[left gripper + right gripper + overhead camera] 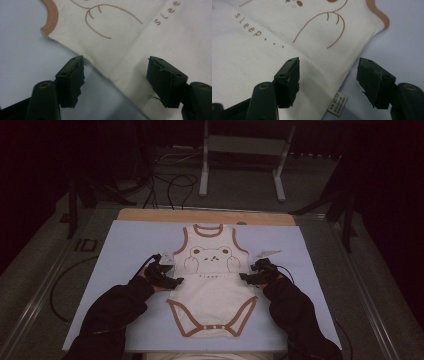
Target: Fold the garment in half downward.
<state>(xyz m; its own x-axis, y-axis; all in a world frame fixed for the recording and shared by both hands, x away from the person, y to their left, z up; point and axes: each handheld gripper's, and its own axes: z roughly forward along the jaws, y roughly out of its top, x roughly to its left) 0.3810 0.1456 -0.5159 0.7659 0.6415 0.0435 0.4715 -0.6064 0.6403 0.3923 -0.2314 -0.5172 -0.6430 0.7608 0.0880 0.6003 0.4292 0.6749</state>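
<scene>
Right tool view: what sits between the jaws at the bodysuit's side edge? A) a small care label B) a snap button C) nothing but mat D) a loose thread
A: in the right gripper view a small printed care label sticks out from the side seam of the cream bodysuit, between the open jaws of the right tool.

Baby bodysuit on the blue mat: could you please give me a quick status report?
Left gripper and right gripper open, each straddling a side edge. Bodysuit flat, face up on blue mat. Nothing in the way.
</scene>
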